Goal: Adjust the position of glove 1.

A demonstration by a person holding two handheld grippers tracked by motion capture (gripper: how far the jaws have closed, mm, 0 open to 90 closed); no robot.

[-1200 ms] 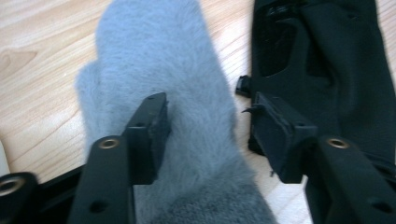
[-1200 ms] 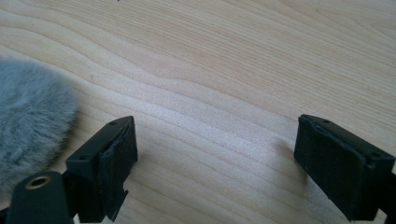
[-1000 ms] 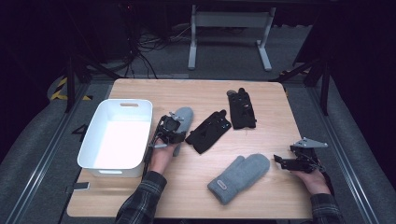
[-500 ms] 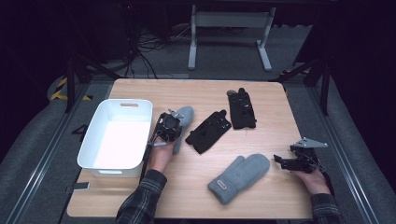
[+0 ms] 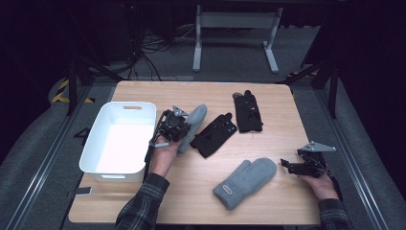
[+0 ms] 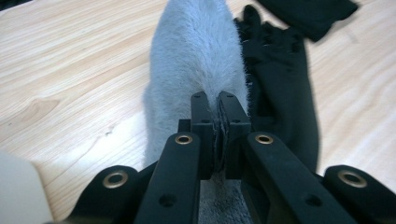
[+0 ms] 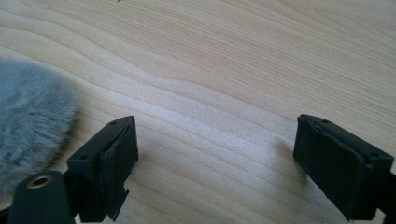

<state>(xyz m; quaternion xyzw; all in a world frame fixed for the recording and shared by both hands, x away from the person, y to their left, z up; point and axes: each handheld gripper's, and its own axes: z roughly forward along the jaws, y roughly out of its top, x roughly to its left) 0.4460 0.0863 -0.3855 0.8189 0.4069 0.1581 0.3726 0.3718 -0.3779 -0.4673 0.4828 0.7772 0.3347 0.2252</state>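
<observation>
Left gripper (image 6: 215,122) clamped on a grey mitten (image 6: 196,60) just right of the white bin (image 5: 101,158).
Left forearm angles up from the table's near edge; right gripper (image 7: 212,154), well right of the bin, rests jaws wide beside a second grey mitten (image 5: 246,182).

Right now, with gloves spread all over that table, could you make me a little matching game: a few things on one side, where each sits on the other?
Things:
1. white bin
2. grey mitten
3. left gripper
4. right gripper

Places or states:
A. open over bare wood
B. shut on the other grey mitten
C. table's left edge
D. near the front edge, left of the right gripper

Pairs: 1-C, 2-D, 3-B, 4-A
</observation>
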